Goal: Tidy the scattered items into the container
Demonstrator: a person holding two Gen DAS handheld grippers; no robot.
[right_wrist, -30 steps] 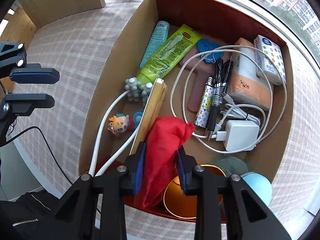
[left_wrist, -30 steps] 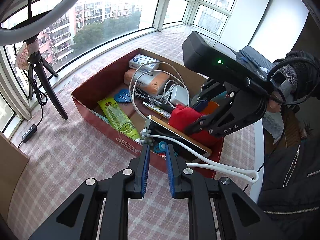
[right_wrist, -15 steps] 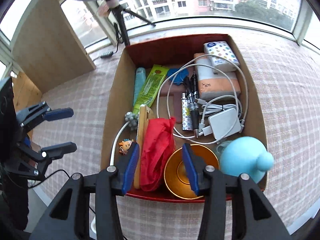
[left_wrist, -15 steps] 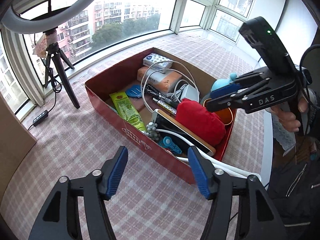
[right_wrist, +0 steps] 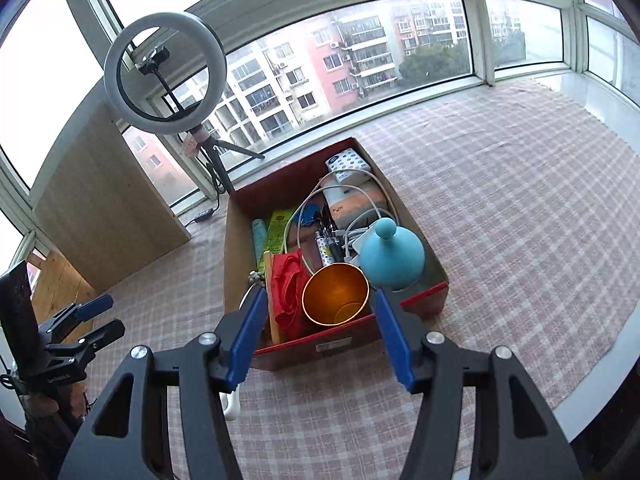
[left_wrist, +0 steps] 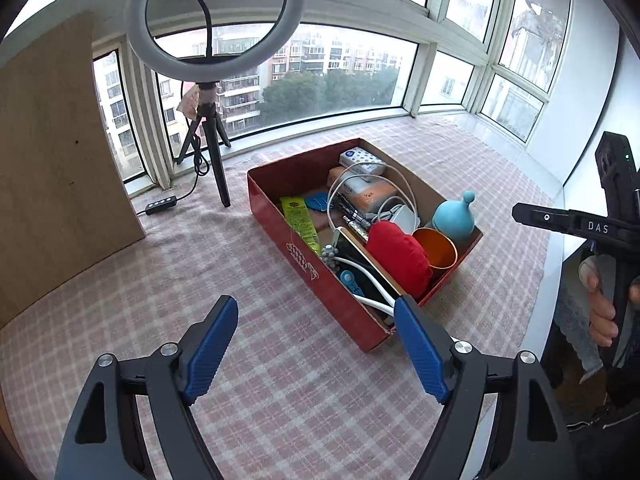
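On the checked cloth surface (left_wrist: 248, 360), red box (left_wrist: 320, 276) packed full: red cloth (left_wrist: 400, 256) and orange cup (left_wrist: 434, 248) wedged at the near end, blue bulb-shaped thing (left_wrist: 454, 220) beside the cup, phone (left_wrist: 360, 264) on edge along the wall to save floor space. Charger and white cable (right_wrist: 320, 196) coiled mid-box, tissue packs (right_wrist: 346, 168) at the far end, green packet (right_wrist: 278, 230) and pens flat on the bottom. One loop of white cable hanging out over the near rim onto the cloth, likely the only loose end left. No other stray items visible on the cloth.

Left tool (left_wrist: 316, 350): jaws wide and opening, nothing between the pads, hovering above the cloth just short of the box corner. Right tool (right_wrist: 320, 338): jaws wide and opening, empty, poised above the near box wall, touching neither cup nor cloth. Looks like task near done.
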